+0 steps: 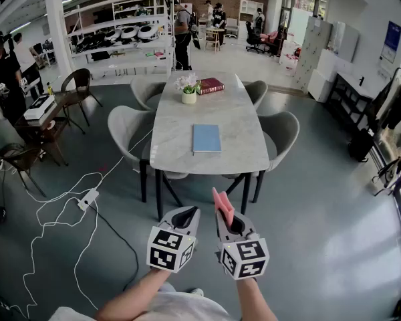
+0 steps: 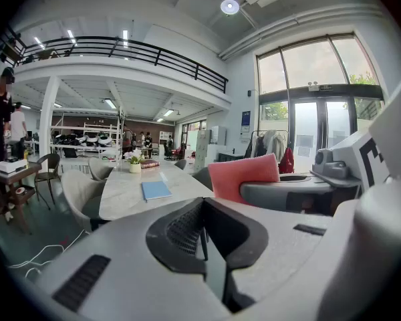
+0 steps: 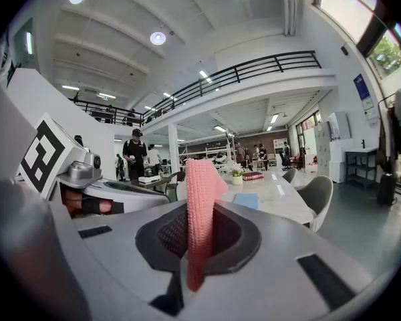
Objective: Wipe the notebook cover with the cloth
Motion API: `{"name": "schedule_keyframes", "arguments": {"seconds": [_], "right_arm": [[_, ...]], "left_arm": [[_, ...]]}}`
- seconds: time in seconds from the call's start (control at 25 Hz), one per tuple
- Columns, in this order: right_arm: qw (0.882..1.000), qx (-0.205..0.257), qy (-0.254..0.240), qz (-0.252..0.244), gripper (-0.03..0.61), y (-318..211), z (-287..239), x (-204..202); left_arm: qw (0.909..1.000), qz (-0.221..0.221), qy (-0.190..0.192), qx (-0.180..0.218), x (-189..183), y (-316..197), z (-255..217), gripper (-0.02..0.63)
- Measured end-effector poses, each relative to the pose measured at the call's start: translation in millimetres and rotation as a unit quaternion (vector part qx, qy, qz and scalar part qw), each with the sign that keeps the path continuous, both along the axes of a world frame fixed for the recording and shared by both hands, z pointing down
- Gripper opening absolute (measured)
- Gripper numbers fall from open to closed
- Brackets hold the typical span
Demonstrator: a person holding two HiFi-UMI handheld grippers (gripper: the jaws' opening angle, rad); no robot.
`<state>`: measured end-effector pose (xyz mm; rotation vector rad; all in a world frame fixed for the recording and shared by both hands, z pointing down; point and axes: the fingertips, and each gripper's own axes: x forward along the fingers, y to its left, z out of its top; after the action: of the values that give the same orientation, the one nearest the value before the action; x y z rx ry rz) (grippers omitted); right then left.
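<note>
Marble table [image 1: 234,122] carrying three things.
A blue notebook [image 1: 206,138] lies near the middle; a red book [image 1: 210,85] and flower pot [image 1: 189,95] stand at the far end.

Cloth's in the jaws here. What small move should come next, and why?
Probably carry the right gripper forward toward the table. It is shut on the cloth, but the notebook lies well ahead of it on the tabletop, not yet touched.

Both tools are pale grey moulded shells. The left gripper [image 1: 186,212] and the right gripper [image 1: 222,217] each have a black ribbed hollow round the jaws. At six o'clock, the left cube [image 1: 169,249] and the right cube [image 1: 245,259] carry black-and-white square markers. The person wears a pale top [image 1: 167,309] with no sleeves showing.
</note>
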<state>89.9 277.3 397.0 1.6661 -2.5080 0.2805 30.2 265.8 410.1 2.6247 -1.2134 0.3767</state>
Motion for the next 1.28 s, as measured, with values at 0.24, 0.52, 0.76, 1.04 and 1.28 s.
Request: {"name": "schedule_keyframes", "arguments": {"seconds": [0.24, 0.52, 0.76, 1.04, 1.28], "right_arm": [[1.000, 0.014, 0.010, -0.008, 0.015, -3, -2, 2], [1.000, 0.001, 0.007, -0.010, 0.015, -16, 4, 7], [1.000, -0.007, 0.005, -0.008, 0.015, -41, 14, 10], [1.000, -0.019, 0.012, -0.006, 0.015, -92, 19, 18], [0.999, -0.034, 0.017, -0.003, 0.015, -151, 29, 16]], "left_arm": [[1.0000, 0.000, -0.001, -0.004, 9, -5, 3, 0.007], [0.9999, -0.002, 0.002, -0.012, 14, -19, 6, 0.007], [0.9998, -0.001, 0.004, -0.020, 16, -45, 16, 0.008], [0.9995, -0.001, 0.010, -0.030, 23, -98, 22, 0.008], [0.9990, 0.003, 0.015, -0.041, 22, -158, 31, 0.008]]}}
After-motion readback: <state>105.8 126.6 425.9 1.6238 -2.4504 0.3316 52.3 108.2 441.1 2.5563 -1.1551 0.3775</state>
